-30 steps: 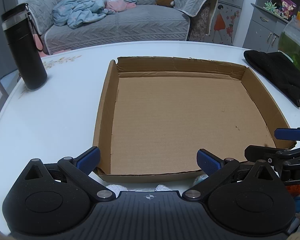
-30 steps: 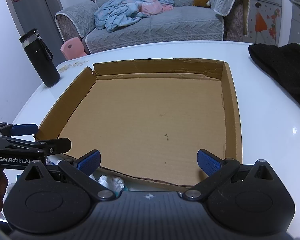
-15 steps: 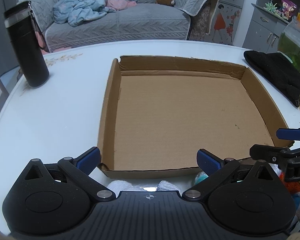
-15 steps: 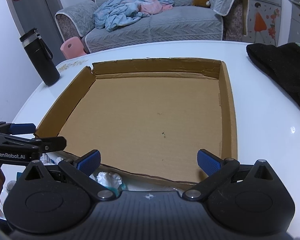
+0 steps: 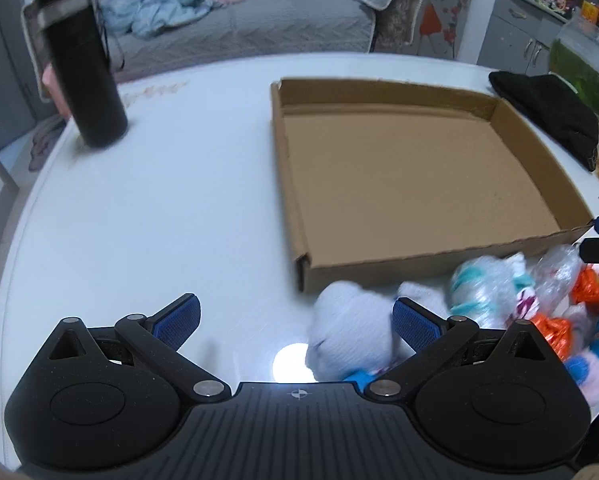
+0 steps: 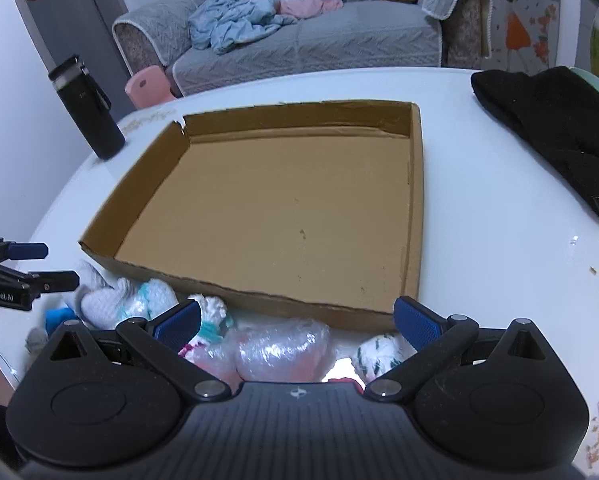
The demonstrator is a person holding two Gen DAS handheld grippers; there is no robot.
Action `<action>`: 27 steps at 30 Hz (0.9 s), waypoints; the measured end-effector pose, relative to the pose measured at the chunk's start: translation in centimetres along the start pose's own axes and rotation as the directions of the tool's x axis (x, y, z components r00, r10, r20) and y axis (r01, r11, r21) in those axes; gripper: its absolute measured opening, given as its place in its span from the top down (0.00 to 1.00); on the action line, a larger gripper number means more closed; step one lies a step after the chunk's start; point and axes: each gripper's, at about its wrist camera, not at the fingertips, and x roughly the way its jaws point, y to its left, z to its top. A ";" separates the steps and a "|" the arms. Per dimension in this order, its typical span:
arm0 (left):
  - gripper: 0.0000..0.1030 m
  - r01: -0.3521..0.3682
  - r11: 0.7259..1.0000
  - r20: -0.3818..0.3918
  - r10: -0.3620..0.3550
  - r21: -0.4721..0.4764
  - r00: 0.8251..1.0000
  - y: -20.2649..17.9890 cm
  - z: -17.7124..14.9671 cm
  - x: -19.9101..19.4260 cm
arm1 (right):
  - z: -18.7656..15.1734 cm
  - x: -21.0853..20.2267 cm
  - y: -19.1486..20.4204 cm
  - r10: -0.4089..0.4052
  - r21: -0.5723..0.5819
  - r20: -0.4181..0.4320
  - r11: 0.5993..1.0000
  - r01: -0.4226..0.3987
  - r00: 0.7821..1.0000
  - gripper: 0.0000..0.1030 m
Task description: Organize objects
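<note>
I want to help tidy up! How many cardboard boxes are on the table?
1. The cardboard box sits open and empty in the middle of the white table, just beyond the pile of small wrapped bundles. No other box shows.

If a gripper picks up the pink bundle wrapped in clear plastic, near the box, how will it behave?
The pink bundle will probably squash, since it looks soft and rounded. Its shiny, crinkled clear wrap may slip between the fingers. It is likely light for its size and unlikely to roll far, because it lies slumped against the cardboard box.
</note>
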 end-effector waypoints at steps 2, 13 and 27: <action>0.01 0.026 0.999 -0.031 -0.027 -0.023 0.999 0.6 0.1 0.1 | 0.1 -0.6 0.1 0.023 0.007 0.009 1.000 -0.023 1.000 0.00; 0.01 0.068 0.997 0.027 -0.067 -0.043 0.997 0.7 -1.1 -1.4 | -1.8 -2.0 -3.1 -0.054 0.049 -0.006 0.997 0.054 0.999 0.00; 0.01 -0.069 0.977 0.034 0.077 -0.200 0.996 -0.3 -12.2 -7.1 | -10.1 -7.4 -2.6 0.030 0.046 0.184 0.998 -0.039 0.982 0.00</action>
